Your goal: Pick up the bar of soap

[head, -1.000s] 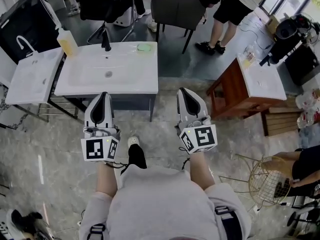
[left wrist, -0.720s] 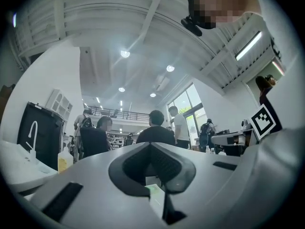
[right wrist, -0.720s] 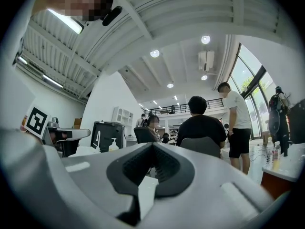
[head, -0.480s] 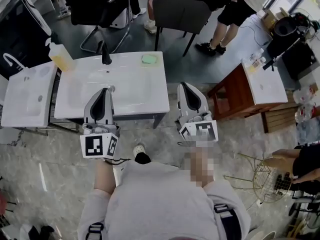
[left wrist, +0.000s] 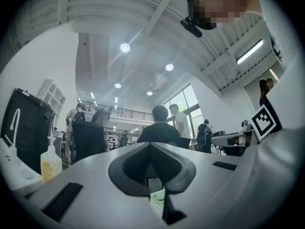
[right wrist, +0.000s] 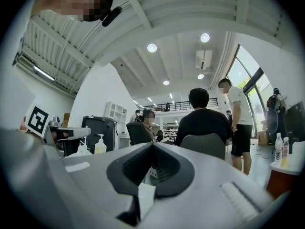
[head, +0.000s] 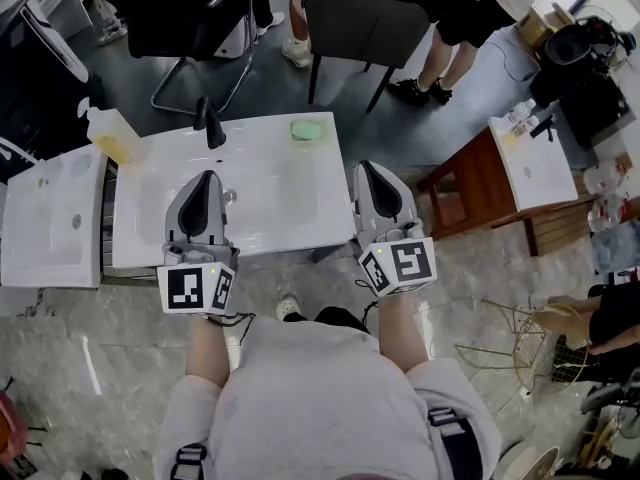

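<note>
— Where is the bar of soap (head: pixel 306 129)?
— It's the green one on the far edge of the white worktop (head: pixel 270 208), to the right of the black tap (head: pixel 212 126) and well apart from both your tools.
— And the tools?
— Your left tool (head: pixel 206 178) hangs over the worktop's near part, jaws pressed together with nothing between them. Your right tool (head: pixel 364 167) is at the worktop's right edge, jaws likewise together and empty.

A black faucet (head: pixel 211 124) stands at the white surface's (head: pixel 285 206) far edge; a yellow-filled pump bottle (head: pixel 113 134) sits left of it, a grey chair (head: pixel 365 28) beyond.
</note>
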Demonstrator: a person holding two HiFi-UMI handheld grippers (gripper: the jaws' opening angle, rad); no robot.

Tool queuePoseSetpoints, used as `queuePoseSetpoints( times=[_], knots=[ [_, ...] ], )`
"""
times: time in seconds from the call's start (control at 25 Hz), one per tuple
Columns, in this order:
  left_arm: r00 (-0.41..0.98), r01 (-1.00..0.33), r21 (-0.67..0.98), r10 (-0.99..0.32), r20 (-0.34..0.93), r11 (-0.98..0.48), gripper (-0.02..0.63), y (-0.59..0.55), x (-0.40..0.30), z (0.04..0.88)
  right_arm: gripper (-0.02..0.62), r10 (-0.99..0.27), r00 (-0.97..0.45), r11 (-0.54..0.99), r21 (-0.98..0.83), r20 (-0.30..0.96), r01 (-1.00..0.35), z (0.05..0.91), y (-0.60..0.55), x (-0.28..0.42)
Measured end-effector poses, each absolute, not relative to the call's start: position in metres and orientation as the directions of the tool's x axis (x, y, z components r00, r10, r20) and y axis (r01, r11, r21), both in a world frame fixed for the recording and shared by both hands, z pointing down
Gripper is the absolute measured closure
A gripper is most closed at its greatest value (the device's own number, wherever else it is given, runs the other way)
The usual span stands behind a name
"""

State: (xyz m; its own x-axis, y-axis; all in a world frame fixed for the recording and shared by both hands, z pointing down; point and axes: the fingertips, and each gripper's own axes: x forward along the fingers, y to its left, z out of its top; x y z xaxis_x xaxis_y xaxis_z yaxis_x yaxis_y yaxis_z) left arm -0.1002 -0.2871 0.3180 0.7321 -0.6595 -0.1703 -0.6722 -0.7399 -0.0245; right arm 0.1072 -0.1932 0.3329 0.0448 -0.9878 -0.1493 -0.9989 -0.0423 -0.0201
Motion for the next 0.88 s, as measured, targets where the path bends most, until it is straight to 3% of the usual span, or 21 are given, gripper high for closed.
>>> queuePoseSetpoints(
  times=[0.52, 0.88],
  knots=[
    [0.743, -0.661, 0.026, -0.659, -0.117, -0.750, 0.598, -0.332, -0.072, 0.344, 0.584, -1.000, -0.014, 0.015, -0.027, -0.013, -1.000, 0.371, -0.247, 0.124],
    [0.673, -0.732, 0.042, -0.732, -0.104, -0.680, 0.598, -0.352, -0.037, 0.343, 0.584, -0.957, -0.210, 0.210, -0.019, 0.202, -0.977, 0.424, -0.308, 0.158]
  ],
)
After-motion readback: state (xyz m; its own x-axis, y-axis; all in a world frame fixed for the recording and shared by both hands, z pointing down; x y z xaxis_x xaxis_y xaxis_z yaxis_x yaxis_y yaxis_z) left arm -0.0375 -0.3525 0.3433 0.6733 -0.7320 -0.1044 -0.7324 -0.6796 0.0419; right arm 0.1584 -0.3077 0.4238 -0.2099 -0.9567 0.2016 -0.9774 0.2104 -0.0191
